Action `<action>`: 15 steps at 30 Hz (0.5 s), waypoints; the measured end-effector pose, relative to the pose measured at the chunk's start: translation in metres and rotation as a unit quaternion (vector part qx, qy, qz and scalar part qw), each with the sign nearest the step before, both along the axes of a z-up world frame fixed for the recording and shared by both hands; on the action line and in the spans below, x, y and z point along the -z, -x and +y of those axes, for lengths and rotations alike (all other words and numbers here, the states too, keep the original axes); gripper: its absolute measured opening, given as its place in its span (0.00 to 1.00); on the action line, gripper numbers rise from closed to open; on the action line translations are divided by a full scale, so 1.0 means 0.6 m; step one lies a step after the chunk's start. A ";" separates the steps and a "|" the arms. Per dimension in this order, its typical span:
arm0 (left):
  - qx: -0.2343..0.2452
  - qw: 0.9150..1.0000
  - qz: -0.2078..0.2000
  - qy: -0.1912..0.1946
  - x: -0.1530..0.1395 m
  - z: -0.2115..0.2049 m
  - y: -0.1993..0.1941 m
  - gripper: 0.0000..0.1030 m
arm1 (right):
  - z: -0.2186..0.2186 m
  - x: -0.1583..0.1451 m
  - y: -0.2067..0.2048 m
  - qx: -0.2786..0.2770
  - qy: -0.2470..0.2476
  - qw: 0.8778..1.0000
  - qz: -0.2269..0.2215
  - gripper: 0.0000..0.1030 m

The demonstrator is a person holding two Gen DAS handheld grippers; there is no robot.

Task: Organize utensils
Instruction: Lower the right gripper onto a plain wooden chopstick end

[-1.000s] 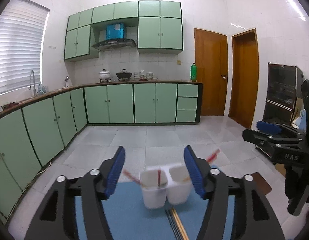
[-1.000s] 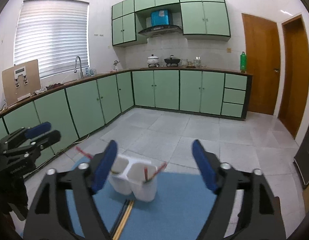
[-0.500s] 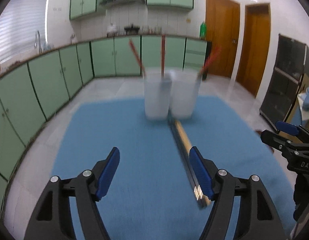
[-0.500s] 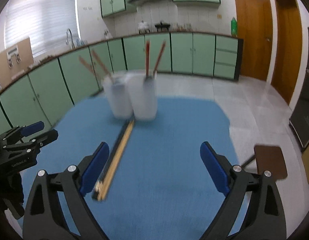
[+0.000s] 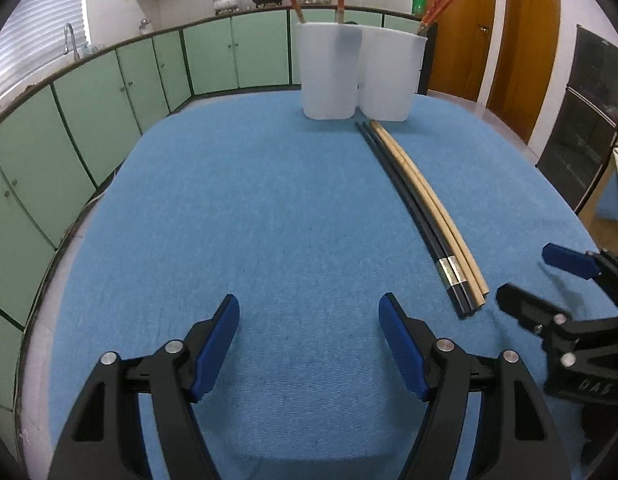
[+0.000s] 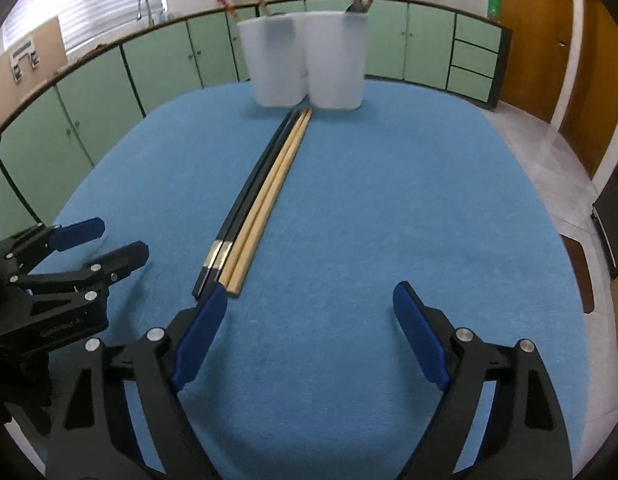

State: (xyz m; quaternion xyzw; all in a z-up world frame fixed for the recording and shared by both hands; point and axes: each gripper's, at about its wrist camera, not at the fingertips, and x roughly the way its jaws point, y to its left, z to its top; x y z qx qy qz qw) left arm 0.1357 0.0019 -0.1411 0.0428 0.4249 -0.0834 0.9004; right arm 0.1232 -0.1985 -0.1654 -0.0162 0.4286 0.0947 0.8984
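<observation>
Tongs first: left gripper (image 5: 309,322) gapes empty, its jaws lately widening; right gripper (image 6: 309,312) stands open too, jaws just narrowing, nothing between. Approach step looks underway. Chopsticks (image 6: 261,200) lie mid-cloth, ends beside the right gripper's left pad, tips toward the far-edge holder (image 6: 305,60). Next: straddle one pair.

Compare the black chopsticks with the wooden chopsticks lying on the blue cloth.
The black chopsticks are dark with a silver band near the near end; the wooden chopsticks are plain tan, unbanded. In the right wrist view the black pair lies left, the wooden right. Both lie flat, side by side, pointing at the white holder.
</observation>
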 end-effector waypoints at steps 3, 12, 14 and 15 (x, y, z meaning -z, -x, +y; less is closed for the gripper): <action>-0.002 1.000 -0.002 0.001 -0.004 0.000 -0.002 0.70 | 0.009 0.002 -0.006 -0.003 0.008 1.000 0.003 0.73; 0.001 1.000 -0.001 0.000 -0.007 0.001 -0.003 0.71 | 0.007 0.004 -0.009 0.010 0.042 0.999 0.009 0.71; 0.002 1.000 -0.001 0.001 -0.008 0.000 -0.004 0.71 | 0.000 0.000 -0.003 0.015 0.040 0.999 0.006 0.68; 0.002 1.000 -0.001 0.001 -0.007 -0.001 -0.003 0.72 | -0.004 -0.002 0.000 0.012 0.031 0.999 0.004 0.67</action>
